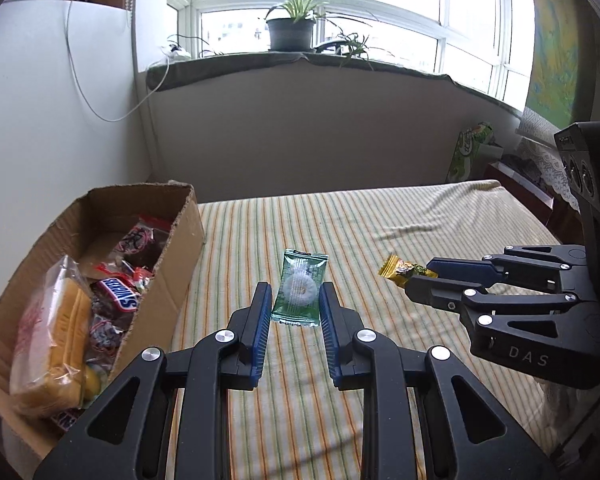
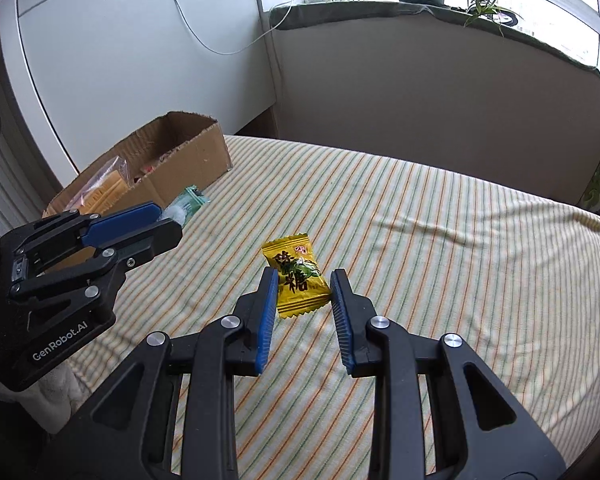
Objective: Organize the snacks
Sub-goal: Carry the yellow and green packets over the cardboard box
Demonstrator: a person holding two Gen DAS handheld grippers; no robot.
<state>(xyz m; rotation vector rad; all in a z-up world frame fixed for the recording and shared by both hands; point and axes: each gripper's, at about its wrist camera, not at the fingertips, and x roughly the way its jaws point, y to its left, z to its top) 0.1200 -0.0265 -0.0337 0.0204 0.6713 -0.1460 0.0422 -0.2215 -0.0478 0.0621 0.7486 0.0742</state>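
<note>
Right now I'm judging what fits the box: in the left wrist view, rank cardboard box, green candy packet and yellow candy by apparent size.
1. cardboard box
2. green candy packet, nearer the camera
3. yellow candy, partly hidden by the right gripper

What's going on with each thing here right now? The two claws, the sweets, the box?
Left gripper: shut on the green candy packet.
Green candy packet: pinched between the pads, held over the striped cloth.
Right gripper: shut on the yellow candy.
Yellow candy: wrapped, clamped by its sides.
Cardboard box: open on top, partly filled with snacks.
Snickers bar: lying in the box, wrapped.
Striped cloth: spread flat, slightly wrinkled.
</note>
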